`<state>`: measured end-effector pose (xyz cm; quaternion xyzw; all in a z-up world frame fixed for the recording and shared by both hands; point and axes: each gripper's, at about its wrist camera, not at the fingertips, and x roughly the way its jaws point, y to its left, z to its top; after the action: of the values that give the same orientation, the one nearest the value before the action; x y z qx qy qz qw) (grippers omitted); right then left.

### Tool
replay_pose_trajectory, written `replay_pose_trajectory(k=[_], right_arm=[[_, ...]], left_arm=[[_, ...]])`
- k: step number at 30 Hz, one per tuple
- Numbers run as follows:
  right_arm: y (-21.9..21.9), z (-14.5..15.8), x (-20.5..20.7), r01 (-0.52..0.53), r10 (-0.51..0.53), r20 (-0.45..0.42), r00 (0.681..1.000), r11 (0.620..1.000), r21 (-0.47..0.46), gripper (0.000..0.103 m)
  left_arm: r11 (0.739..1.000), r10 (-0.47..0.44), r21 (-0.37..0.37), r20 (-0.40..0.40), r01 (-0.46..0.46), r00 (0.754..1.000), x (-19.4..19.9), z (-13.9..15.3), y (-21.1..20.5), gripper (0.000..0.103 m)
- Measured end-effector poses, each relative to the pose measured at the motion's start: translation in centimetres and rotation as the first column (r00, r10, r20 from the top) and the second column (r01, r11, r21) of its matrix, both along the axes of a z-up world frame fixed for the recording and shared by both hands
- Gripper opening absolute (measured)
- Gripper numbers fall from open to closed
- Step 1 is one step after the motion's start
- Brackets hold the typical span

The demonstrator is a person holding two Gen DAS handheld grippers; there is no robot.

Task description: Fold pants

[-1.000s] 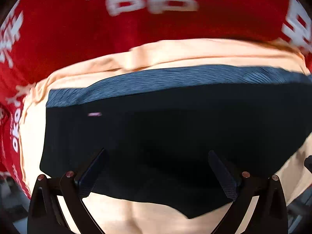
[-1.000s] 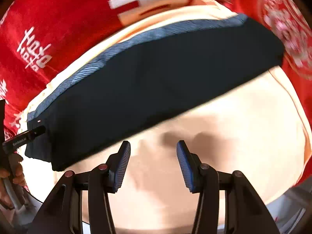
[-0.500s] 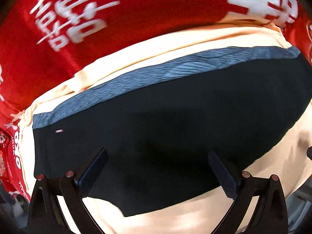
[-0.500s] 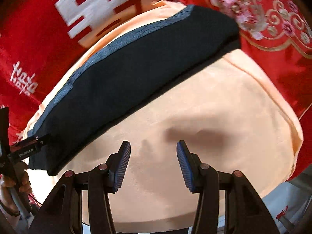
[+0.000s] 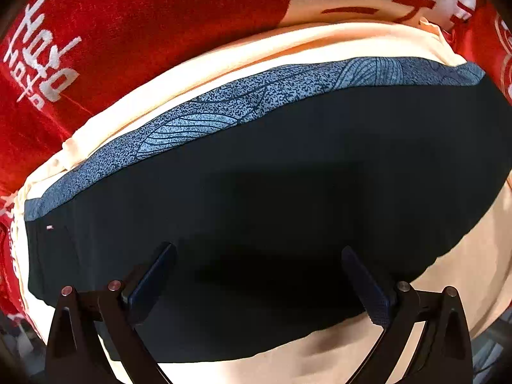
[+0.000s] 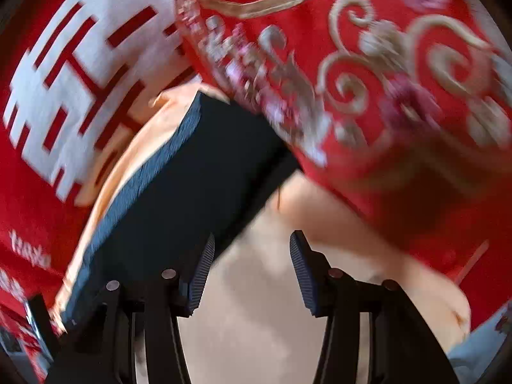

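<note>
Two claws hang above one folded bundle, and both are released, gripping nothing. The dark navy folded pants with a pale blue leaf-patterned band along the far edge (image 5: pixel 288 192) lie flat on a peach-coloured cloth (image 5: pixel 464 272), which in turn is spread over a red blanket with white lettering (image 5: pixel 144 32). What kind of support lies beneath the blanket cannot be told.

The left claw (image 5: pixel 256 281) sits directly over the pants, its fingers spread wide with dark fabric filling the space between and ahead of them. From here the long axis of the bundle runs crosswise, left to right, with the patterned band on the side away from the claw and the near edge just below the fingertips.

The right claw (image 6: pixel 249 272) is offset: the pants (image 6: pixel 192 185) lie ahead and to its left, their long axis slanting away toward the upper right, while bare peach cloth (image 6: pixel 256 320) lies between its fingers. This view is motion-blurred.

So the left claw is the nearer one. Any further fold would likely bring one short end over along that long axis, with the right claw needing to shift leftward first.
</note>
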<state>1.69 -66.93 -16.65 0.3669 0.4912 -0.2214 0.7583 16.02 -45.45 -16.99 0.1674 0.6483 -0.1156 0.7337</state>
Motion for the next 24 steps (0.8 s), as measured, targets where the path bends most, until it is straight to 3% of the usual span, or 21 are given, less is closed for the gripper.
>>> replay_pose_trajectory(k=[2, 3, 4, 5, 9, 12, 15, 17, 19, 22, 24], right_arm=[[-0.4, -0.4, 1.0, -0.011, 0.011, 0.007, 1.000, 1.000, -0.002, 0.047], [-0.7, -0.5, 1.6, -0.021, 0.022, 0.010, 1.000, 1.000, -0.008, 0.035], [-0.8, -0.7, 2.3, -0.041, 0.041, 0.006, 0.999, 0.999, -0.018, 0.009], [-0.7, -0.8, 2.5, -0.050, 0.049, -0.006, 0.999, 0.999, -0.023, 0.008], [-0.1, -0.3, 1.4, -0.067, 0.065, -0.032, 0.997, 0.994, -0.088, 0.007], [-0.6, -1.3, 0.4, -0.098, 0.095, -0.052, 0.994, 0.994, -0.057, 0.007], [-0.8, -0.5, -0.2, -0.115, 0.113, -0.031, 0.993, 0.992, -0.048, 0.015], [-0.7, -0.5, -1.1, -0.110, 0.108, 0.034, 0.994, 0.992, 0.054, 0.033], [-0.8, -1.0, -1.5, -0.098, 0.090, 0.070, 0.993, 0.987, 0.131, 0.041], [-0.6, -2.1, -2.2, -0.079, 0.059, 0.113, 0.992, 0.980, 0.184, 0.041], [-0.7, -2.8, -2.3, -0.070, 0.041, 0.141, 0.989, 0.977, 0.202, 0.041]], left_arm=[[1.000, 0.020, -0.008, -0.012, -0.020, 1.000, 0.1, 0.0, 0.2, 0.103], [1.000, 0.028, -0.010, -0.014, -0.028, 1.000, 0.5, -0.5, 0.8, 0.103], [0.999, 0.031, -0.009, -0.016, -0.032, 0.999, 0.6, -0.5, 0.8, 0.103], [1.000, 0.031, -0.004, -0.016, -0.031, 0.999, 0.6, -0.4, 0.8, 0.103], [0.999, 0.021, 0.024, -0.002, -0.021, 1.000, 0.8, -0.6, 0.5, 0.103], [0.999, 0.024, 0.028, 0.003, -0.024, 1.000, 0.6, -1.0, 0.2, 0.103], [0.999, 0.030, 0.025, -0.003, -0.030, 1.000, 1.2, -2.2, 0.9, 0.103], [0.999, 0.031, 0.026, -0.003, -0.031, 1.000, 1.2, -2.2, 0.9, 0.103], [0.999, 0.028, 0.034, 0.001, -0.028, 1.000, 1.3, -2.3, 0.9, 0.103], [0.998, 0.039, 0.045, 0.005, -0.039, 0.999, 0.8, -1.4, 0.2, 0.103], [0.998, 0.058, -0.003, 0.001, -0.058, 0.998, 0.8, -0.7, -0.2, 0.103]])
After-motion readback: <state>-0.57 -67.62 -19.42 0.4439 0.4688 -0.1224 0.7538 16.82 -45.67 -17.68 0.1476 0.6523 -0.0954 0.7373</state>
